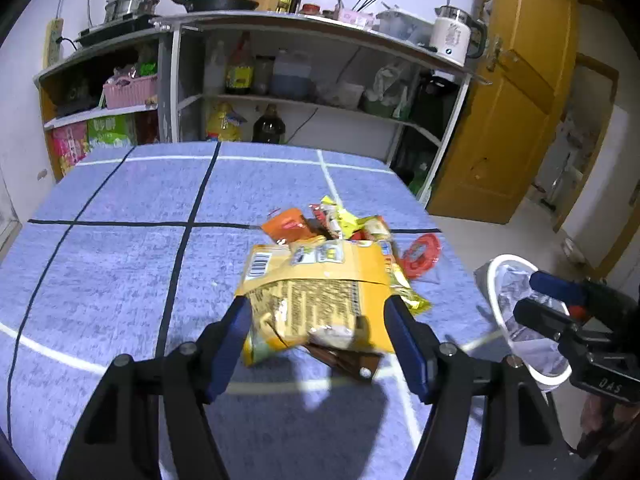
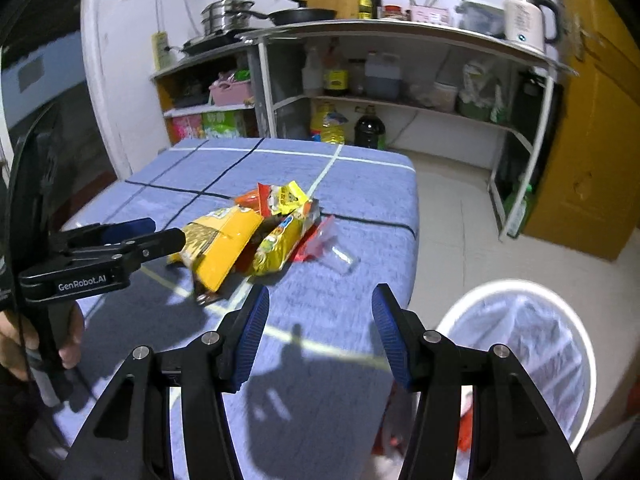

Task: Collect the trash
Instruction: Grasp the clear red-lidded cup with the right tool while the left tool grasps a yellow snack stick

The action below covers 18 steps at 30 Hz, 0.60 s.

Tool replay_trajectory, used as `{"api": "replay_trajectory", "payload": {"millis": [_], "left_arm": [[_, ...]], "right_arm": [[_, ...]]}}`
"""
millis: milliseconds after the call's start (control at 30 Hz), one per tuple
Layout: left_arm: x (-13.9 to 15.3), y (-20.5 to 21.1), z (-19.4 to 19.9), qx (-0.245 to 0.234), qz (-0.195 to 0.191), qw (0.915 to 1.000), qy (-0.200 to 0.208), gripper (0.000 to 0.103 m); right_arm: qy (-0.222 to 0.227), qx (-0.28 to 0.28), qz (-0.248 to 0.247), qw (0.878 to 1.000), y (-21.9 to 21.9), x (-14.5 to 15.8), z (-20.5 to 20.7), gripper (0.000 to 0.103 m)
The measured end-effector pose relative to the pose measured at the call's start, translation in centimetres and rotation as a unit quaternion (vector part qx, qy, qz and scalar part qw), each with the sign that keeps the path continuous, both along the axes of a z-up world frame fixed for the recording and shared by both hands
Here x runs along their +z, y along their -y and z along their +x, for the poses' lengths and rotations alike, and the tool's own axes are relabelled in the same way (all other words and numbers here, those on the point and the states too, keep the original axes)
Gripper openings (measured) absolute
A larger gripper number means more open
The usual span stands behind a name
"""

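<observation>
- Several wrappers lay heaped on the tabletop (image 1: 120, 200), near its right edge above the white bin (image 2: 516, 344).
- My left gripper (image 1: 318, 312) straddled the yellow bag (image 1: 316, 280), wide open, gripping nothing; closing might have crumpled it loose.
- My right gripper (image 2: 320, 312) hung open, empty.

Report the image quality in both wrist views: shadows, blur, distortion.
Left wrist view: fisheye bends the shelf; the left gripper casts a dark shadow on the blue tablecloth.
Right wrist view: the white bin is motion-blurred, the right gripper sharp, its shadow below.
</observation>
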<state>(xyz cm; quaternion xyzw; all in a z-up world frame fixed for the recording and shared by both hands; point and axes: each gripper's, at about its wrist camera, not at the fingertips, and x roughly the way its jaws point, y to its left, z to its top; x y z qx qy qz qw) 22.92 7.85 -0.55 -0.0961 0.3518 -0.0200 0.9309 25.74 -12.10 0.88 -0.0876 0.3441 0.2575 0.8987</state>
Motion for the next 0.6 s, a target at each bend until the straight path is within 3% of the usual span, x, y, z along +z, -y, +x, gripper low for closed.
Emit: {"api": "replay_trajectory", "payload": {"millis": [400, 600], "left_arm": [[-1.5, 1.2, 3.6, -0.023, -0.001, 0.9994, -0.026, 0.090], [-2.5, 1.2, 4.0, -0.016, 0.019, 0.9979, -0.060, 0.090]], "right_arm": [[-0.017, 0.027, -0.051, 0.998, -1.9, -2.6, 5.5, 0.055], [-0.018, 0.049, -0.069, 0.996, -2.7, -3.5, 6.7, 0.055]]}}
